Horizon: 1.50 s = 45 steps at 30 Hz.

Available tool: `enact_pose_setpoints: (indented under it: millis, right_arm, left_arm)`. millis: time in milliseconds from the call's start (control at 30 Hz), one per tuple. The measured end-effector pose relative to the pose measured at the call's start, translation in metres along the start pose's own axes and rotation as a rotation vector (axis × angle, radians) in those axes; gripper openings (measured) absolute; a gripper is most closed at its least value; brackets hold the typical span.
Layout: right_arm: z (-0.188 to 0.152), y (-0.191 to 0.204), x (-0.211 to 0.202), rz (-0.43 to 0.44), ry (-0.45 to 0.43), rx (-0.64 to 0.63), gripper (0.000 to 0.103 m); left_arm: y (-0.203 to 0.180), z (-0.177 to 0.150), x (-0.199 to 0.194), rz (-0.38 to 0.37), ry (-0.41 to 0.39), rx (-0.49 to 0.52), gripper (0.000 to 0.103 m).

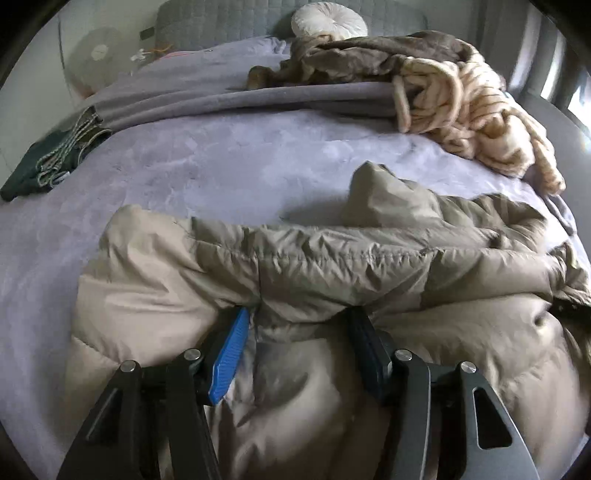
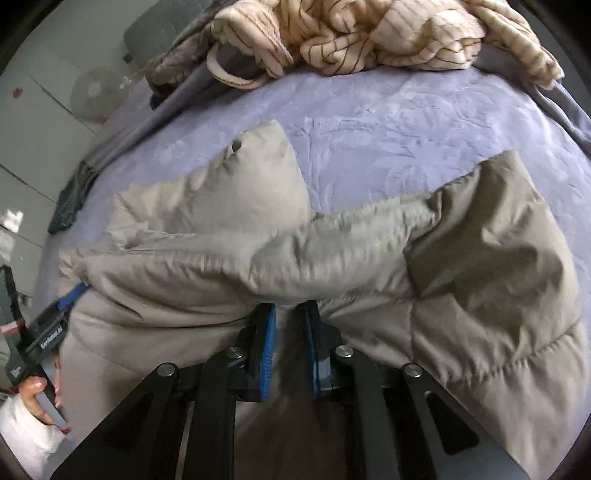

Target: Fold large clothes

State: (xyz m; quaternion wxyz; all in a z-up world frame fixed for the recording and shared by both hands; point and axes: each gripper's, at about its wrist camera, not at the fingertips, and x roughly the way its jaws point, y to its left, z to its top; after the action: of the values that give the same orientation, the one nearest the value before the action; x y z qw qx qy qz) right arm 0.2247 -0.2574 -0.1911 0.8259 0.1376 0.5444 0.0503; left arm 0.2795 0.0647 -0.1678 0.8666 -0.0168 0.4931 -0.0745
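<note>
Bed w/ lavender blanket [image 1: 207,155]. Cream striped garment [image 1: 476,122] crumpled nr brown throw [image 1: 369,55]. Round white cushion [image 1: 328,20] at headboard [image 1: 207,26]. Dark green clothing [image 1: 44,162] at edge.

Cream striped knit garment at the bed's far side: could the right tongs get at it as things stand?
Probably not yet: the right tongs look shut on the puffy beige down jacket, and open purple bedspread separates them from the cream striped knit garment.

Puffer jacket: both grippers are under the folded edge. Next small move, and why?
Probably close the left gripper first. Its jaws stand wide apart around a ridge of the beige puffer jacket, while the right gripper looks nearly closed on the same folded edge. With both pinched, the edge could be carried forward over the lavender bedspread, which lies bare ahead.
</note>
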Motion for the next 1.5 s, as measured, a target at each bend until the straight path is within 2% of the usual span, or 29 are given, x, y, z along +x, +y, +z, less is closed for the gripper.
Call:
enact_pose_setpoints:
  millis: [100, 167, 233, 300, 367, 433, 500, 567, 667, 733, 833, 867, 933, 1000, 1067, 1100, 1167, 1267, 1500]
  right_arm:
    - [0.010, -0.006, 0.005, 0.017, 0.002, 0.001, 0.013]
    - [0.019, -0.014, -0.004, 0.022, -0.006, -0.002, 0.012]
    - [0.026, -0.027, -0.015, -0.036, -0.042, 0.009, 0.012]
    - [0.033, -0.051, -0.021, -0.104, -0.065, 0.063, 0.012]
    - [0.034, -0.078, -0.016, -0.158, -0.056, 0.132, 0.012]
    - [0.032, -0.100, -0.005, -0.153, -0.047, 0.188, 0.012]
    - [0.032, -0.112, 0.004, -0.110, -0.054, 0.223, 0.012]
    - [0.033, -0.116, 0.012, -0.104, -0.070, 0.232, 0.011]
    - [0.038, -0.111, 0.015, -0.133, -0.071, 0.210, 0.011]
    - [0.043, -0.111, 0.011, -0.137, -0.064, 0.218, 0.012]
    - [0.046, -0.104, -0.002, -0.146, -0.062, 0.240, 0.018]
    - [0.044, -0.102, -0.010, -0.146, -0.065, 0.245, 0.024]
    - [0.035, -0.095, -0.027, -0.124, -0.091, 0.246, 0.030]
    - [0.023, -0.087, -0.042, -0.115, -0.109, 0.244, 0.031]
    - [0.007, -0.081, -0.058, -0.088, -0.124, 0.257, 0.031]
    - [-0.002, -0.079, -0.065, -0.067, -0.130, 0.269, 0.033]
    - [-0.018, -0.074, -0.078, -0.044, -0.136, 0.282, 0.036]
    - [-0.042, -0.069, -0.091, -0.013, -0.134, 0.298, 0.036]
    - [-0.097, -0.060, -0.109, 0.032, -0.104, 0.341, 0.039]
  left_arm:
    - [0.010, 0.012, 0.007, -0.015, 0.011, -0.038, 0.059]
    - [0.019, 0.020, 0.004, 0.018, -0.005, -0.037, 0.059]
    - [0.034, 0.029, 0.004, 0.080, -0.028, -0.042, 0.059]
    - [0.056, 0.035, 0.014, 0.142, -0.014, -0.095, 0.059]
    - [0.073, 0.036, 0.030, 0.137, 0.017, -0.148, 0.059]
    - [0.082, 0.035, 0.043, 0.128, 0.037, -0.187, 0.059]
    - [0.084, 0.035, 0.056, 0.124, 0.042, -0.200, 0.059]
    - [0.083, 0.036, 0.062, 0.136, 0.043, -0.198, 0.060]
    - [0.086, 0.038, 0.064, 0.159, 0.054, -0.208, 0.068]
    - [0.089, 0.038, 0.057, 0.163, 0.059, -0.223, 0.068]
    - [0.091, 0.038, 0.033, 0.183, 0.057, -0.213, 0.068]
    - [0.091, 0.036, 0.021, 0.178, 0.052, -0.204, 0.068]
    - [0.089, 0.032, -0.001, 0.160, 0.039, -0.183, 0.068]
    - [0.087, 0.022, -0.025, 0.151, 0.030, -0.158, 0.069]
    - [0.086, 0.012, -0.042, 0.141, 0.033, -0.146, 0.086]
    - [0.085, 0.003, -0.054, 0.136, 0.024, -0.149, 0.091]
    - [0.082, -0.010, -0.067, 0.119, 0.024, -0.143, 0.091]
    - [0.076, -0.031, -0.077, 0.109, 0.071, -0.138, 0.091]
    - [0.068, -0.079, -0.100, 0.094, 0.123, -0.180, 0.092]
